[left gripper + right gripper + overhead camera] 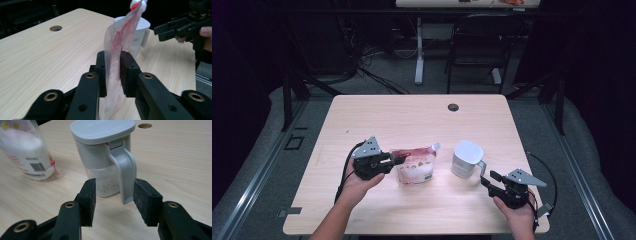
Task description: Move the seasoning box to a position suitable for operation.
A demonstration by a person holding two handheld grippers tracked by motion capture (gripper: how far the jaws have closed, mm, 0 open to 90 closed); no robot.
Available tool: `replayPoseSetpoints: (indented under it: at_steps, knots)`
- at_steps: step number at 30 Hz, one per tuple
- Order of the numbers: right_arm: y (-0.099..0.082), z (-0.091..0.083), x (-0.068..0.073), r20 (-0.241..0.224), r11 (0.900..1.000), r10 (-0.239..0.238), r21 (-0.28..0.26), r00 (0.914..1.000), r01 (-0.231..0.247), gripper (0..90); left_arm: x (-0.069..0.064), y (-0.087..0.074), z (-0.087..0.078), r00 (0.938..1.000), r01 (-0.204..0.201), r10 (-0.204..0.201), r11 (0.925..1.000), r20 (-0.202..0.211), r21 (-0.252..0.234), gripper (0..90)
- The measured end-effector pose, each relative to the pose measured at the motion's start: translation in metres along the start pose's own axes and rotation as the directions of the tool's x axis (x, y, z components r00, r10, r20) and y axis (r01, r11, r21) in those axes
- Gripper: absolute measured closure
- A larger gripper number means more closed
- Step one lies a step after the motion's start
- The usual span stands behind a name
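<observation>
A clear refill pouch (414,166) with red print and a white spout stands on the table's middle. My left gripper (398,160) is shut on the pouch's left edge; in the left gripper view both pads press the pouch (115,60) flat between them. Right of it stands a white lidded container (466,159) with a handle, holding some white grains (106,183). My right gripper (488,178) sits just right of the handle, open. In the right gripper view its jaws stand apart, level with the handle (125,173), not touching it.
The wooden table (412,120) has a cable hole (453,107) at its far edge. A black chair (479,42) and a desk leg (419,50) stand beyond the table. Cables trail from both grippers.
</observation>
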State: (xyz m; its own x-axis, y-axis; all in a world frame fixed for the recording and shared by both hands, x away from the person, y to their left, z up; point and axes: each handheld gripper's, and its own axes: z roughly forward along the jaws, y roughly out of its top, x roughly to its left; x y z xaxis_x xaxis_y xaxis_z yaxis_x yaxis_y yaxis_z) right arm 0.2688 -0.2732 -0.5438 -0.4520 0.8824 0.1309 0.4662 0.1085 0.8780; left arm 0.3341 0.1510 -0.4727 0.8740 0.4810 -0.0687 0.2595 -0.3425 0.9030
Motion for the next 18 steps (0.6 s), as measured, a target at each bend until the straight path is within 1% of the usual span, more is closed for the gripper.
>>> replayPoseSetpoints:
  at_steps: [2, 5, 8, 9, 10, 11, 12, 13, 14, 16, 17, 18]
  knots:
    - [0.000, 0.001, 0.000, -0.002, 1.0000, -0.002, -0.003, 1.0000, 0.002, 53.0, -0.003, 0.000, -0.001, 0.9999, -0.016, 0.016, 0.9998, 0.005, 0.008, 84.3]
    - [0.001, 0.002, 0.000, 0.004, 1.0000, -0.008, -0.004, 1.0000, 0.008, 52.8, -0.005, 0.000, -0.003, 0.9996, -0.029, 0.029, 0.9996, -0.009, 0.005, 86.5]
    - [0.001, 0.004, 0.000, 0.013, 0.9998, -0.017, -0.006, 0.9998, 0.017, 52.5, -0.005, 0.000, -0.006, 0.9993, -0.030, 0.030, 0.9995, -0.021, 0.005, 88.9]
    - [0.002, 0.005, 0.000, 0.018, 0.9998, -0.021, -0.004, 0.9996, 0.021, 52.4, -0.005, 0.000, -0.008, 0.9992, -0.032, 0.032, 0.9995, -0.023, 0.008, 88.9]
    - [0.002, 0.007, 0.000, 0.024, 0.9996, -0.027, -0.003, 0.9993, 0.027, 52.2, -0.005, -0.001, -0.011, 0.9988, -0.035, 0.036, 0.9993, -0.034, 0.015, 90.0]
    - [0.003, 0.008, 0.000, 0.024, 0.9996, -0.027, -0.006, 0.9993, 0.028, 52.2, -0.004, -0.002, -0.013, 0.9990, -0.026, 0.027, 0.9996, -0.035, 0.012, 90.0]
    - [0.003, 0.008, 0.000, 0.024, 0.9996, -0.027, -0.006, 0.9993, 0.028, 52.2, -0.004, -0.002, -0.013, 0.9990, -0.026, 0.027, 0.9996, -0.035, 0.012, 90.0]
    - [0.004, 0.012, 0.000, 0.031, 0.9993, -0.037, -0.004, 0.9988, 0.038, 52.0, -0.003, -0.004, -0.018, 0.9987, -0.023, 0.023, 0.9997, -0.046, 0.012, 90.0]
    - [0.005, 0.015, 0.000, 0.040, 0.9988, -0.050, 0.001, 0.9979, 0.050, 52.0, -0.002, -0.005, -0.019, 0.9985, -0.022, 0.023, 0.9997, -0.050, 0.010, 90.0]
    - [0.005, 0.019, 0.000, 0.055, 0.9980, -0.062, 0.002, 0.9965, 0.062, 52.0, -0.002, -0.006, -0.022, 0.9983, -0.019, 0.019, 0.9998, -0.056, 0.010, 90.0]
    - [0.005, 0.019, 0.000, 0.055, 0.9980, -0.062, 0.002, 0.9965, 0.062, 52.0, 0.000, -0.007, -0.025, 0.9981, -0.015, 0.015, 0.9998, -0.060, 0.010, 90.0]
    - [0.006, 0.025, 0.000, 0.079, 0.9970, -0.076, 0.019, 0.9940, 0.074, 52.0, 0.001, -0.009, -0.030, 0.9977, -0.013, 0.014, 0.9998, -0.067, 0.013, 90.0]
